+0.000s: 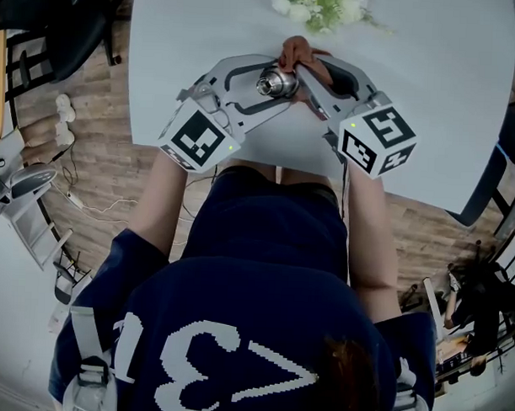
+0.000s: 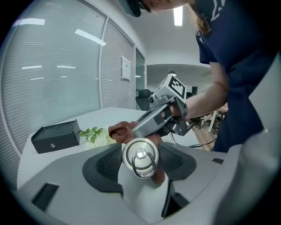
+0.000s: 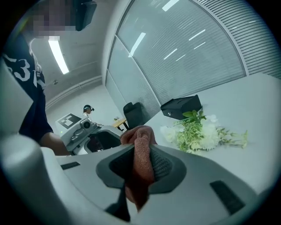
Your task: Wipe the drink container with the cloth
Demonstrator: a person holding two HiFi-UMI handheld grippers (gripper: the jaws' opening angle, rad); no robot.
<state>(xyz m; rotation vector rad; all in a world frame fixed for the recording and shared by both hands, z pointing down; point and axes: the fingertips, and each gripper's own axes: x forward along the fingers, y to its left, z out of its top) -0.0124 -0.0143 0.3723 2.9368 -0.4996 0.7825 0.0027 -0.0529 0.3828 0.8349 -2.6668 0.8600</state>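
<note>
Now, w/ left gripper (image 1: 268,88) clamped on the drink container (image 2: 140,158) above the table (image 1: 439,89) & right gripper (image 1: 308,74) pinching the cloth (image 3: 139,160) against its side, press firm & rub round w/o loosening either grip.

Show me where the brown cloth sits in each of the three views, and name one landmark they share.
Head view: brown cloth at top centre, just beyond the drink container.
Left gripper view: centre, peeking out behind the drink container that the left gripper holds.
Right gripper view: centre, pinched in the right gripper.
Shared landmark: the white flowers, in all three views.
</note>
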